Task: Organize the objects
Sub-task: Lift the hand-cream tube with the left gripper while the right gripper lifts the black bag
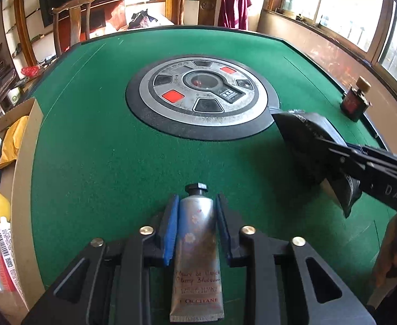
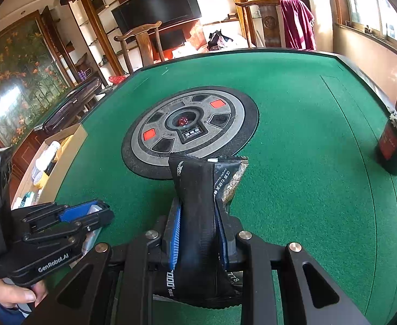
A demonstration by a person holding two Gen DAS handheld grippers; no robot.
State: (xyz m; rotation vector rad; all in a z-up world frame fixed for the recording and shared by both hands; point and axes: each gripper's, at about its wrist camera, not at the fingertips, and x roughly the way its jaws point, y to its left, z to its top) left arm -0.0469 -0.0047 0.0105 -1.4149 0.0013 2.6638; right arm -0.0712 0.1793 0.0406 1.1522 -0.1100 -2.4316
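A silver L'Occitane hand-cream tube (image 1: 198,233) with a black cap lies lengthwise on the green felt table (image 1: 90,149). It sits between the fingers of my left gripper (image 1: 197,203). The jaws stand slightly apart around it, with a thin gap on the right side. In the right wrist view the left gripper (image 2: 90,212) is low at the left, held by a hand. My right gripper (image 2: 198,208) is shut on a black foil packet (image 2: 209,178), held upright just in front of the round centre panel (image 2: 190,127). The packet (image 1: 301,130) also shows at the right of the left wrist view.
An open cardboard box (image 1: 26,146) at the table's left edge holds tubes, a yellow pouch and a yellow jar. A dark bottle with a cork-coloured cap (image 2: 393,143) stands near the right edge. Wooden chairs stand beyond the far side.
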